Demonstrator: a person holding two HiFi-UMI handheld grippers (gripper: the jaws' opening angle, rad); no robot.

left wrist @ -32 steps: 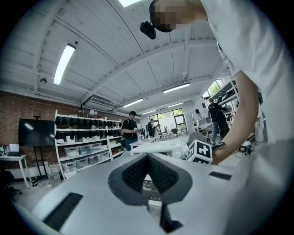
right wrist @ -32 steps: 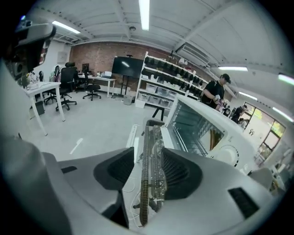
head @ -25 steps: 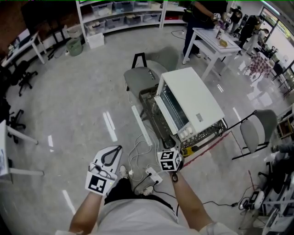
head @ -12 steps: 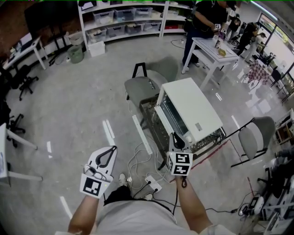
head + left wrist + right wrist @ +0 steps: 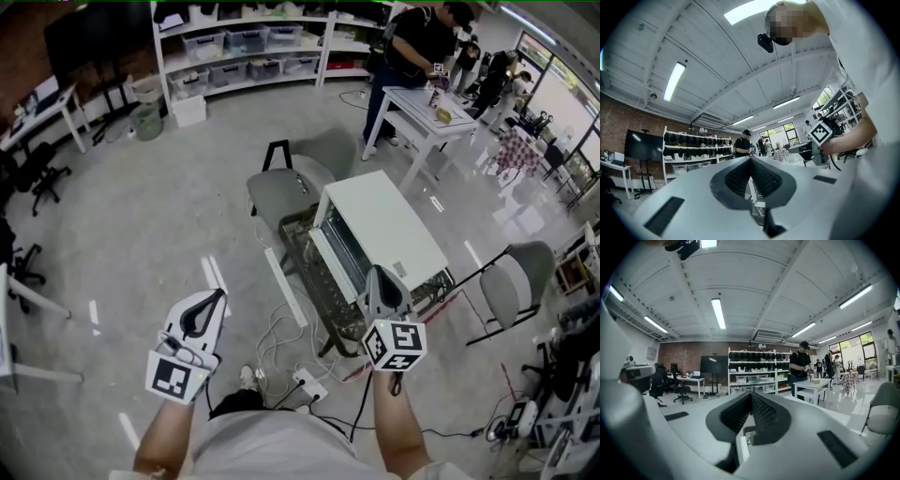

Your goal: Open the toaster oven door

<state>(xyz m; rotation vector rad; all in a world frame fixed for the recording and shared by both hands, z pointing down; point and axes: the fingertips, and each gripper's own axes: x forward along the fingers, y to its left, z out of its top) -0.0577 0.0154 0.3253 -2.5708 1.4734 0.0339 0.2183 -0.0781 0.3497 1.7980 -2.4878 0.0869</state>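
The white toaster oven [image 5: 384, 225] stands on a wire cart [image 5: 309, 258] in the middle of the head view. Its glass door [image 5: 339, 242] faces left and looks closed against the body. My right gripper [image 5: 377, 274] is held up in front of the oven's near corner, touching nothing. Its jaws have just been closing and now meet, shut on nothing [image 5: 751, 394]. My left gripper [image 5: 212, 298] hangs over the floor to the left, well away from the oven, also shut and empty [image 5: 750, 159].
A power strip with white cables [image 5: 305, 380] lies on the floor by my feet. A grey chair [image 5: 281, 187] stands behind the cart, a folding chair [image 5: 511, 281] to its right. People stand at a white table [image 5: 427, 108]; shelves [image 5: 244, 37] line the back.
Both grippers have risen. The right one went from low near the cart's front up to the oven's near corner, and its marker cube now faces the camera. The oven has not moved.
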